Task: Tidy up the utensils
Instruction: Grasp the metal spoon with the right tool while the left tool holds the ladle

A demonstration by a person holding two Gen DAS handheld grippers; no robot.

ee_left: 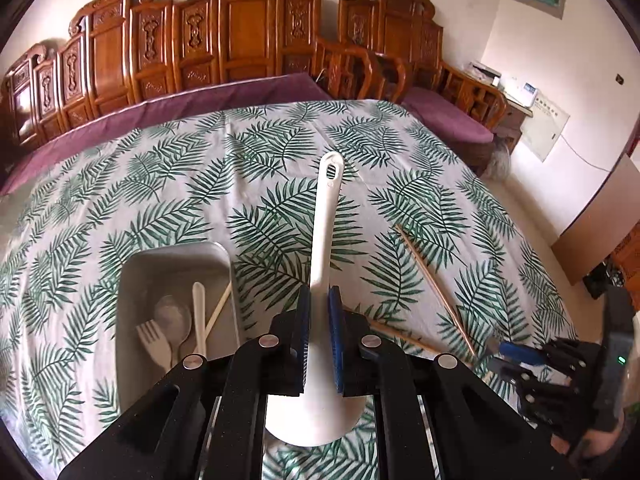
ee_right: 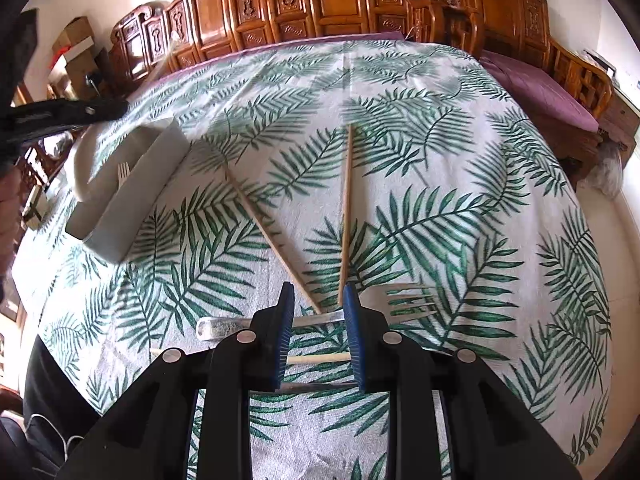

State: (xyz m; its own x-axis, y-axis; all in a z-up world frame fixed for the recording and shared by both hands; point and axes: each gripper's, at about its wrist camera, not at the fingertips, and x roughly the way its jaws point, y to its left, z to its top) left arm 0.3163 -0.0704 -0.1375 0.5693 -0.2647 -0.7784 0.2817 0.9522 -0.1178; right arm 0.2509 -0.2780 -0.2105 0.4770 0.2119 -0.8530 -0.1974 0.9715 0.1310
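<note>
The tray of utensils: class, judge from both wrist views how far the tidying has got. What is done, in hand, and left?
Done: the tray already holds a white fork, a metal spoon and other pieces. In hand: the left gripper is shut on a white ladle. Left: chopsticks and a metal fork on the cloth, where the open right gripper hovers.

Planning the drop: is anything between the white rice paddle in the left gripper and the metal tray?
Nothing visible does. The left gripper holds the white rice paddle just right of the open-topped metal tray; only bare tablecloth lies between.
</note>
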